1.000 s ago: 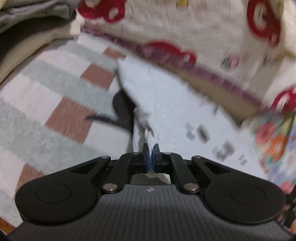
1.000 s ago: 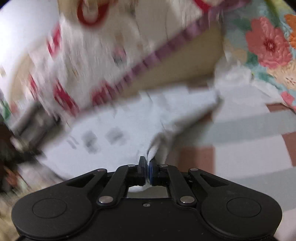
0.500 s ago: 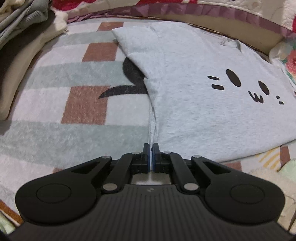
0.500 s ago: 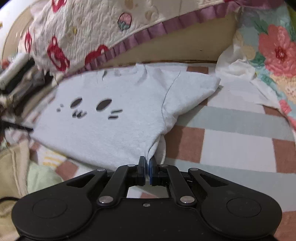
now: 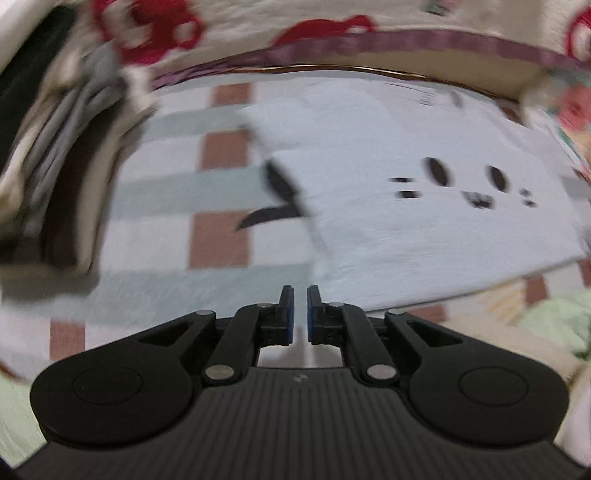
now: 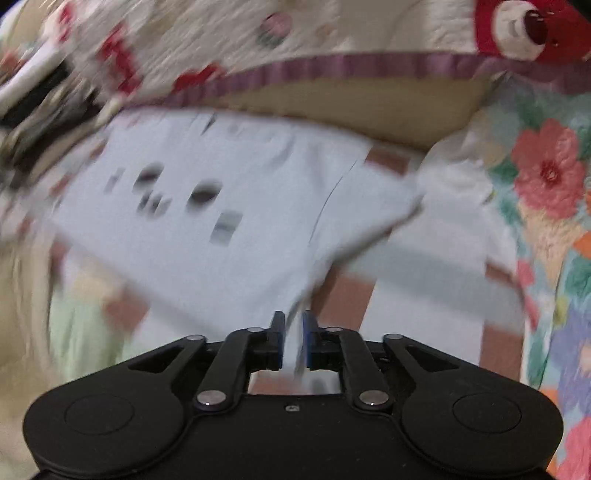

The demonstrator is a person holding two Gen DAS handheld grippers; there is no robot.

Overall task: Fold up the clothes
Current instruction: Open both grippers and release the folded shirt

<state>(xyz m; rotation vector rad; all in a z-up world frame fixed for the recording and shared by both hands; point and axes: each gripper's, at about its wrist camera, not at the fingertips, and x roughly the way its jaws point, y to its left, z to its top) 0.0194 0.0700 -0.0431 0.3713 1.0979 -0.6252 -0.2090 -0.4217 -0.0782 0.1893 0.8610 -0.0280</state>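
A pale grey T-shirt [image 5: 424,221] with a black cat-face print lies spread flat on a checked blanket [image 5: 221,158]. A black curved mark [image 5: 273,210] shows at its left edge. My left gripper [image 5: 300,293] hovers above the shirt's near left corner. Its jaws are opening and nothing is between them. In the right wrist view, the same T-shirt [image 6: 229,229] lies ahead of my right gripper [image 6: 293,319]. Those jaws are opening too. A thin fold of the shirt's hem still runs between the pads, with a gap on either side. Both views are motion-blurred.
A pile of folded clothes [image 5: 55,147] rises at the left. A quilt with red prints and a purple trim [image 5: 369,33] runs along the far side. A floral cloth [image 6: 546,177] lies to the right. Light green fabric [image 6: 81,325] lies near the shirt's bottom hem.
Both grippers were shut on the shirt's bottom corners; now both sets of jaws have parted and both hands have lifted. The left has let go; cloth still hangs between the right pads.
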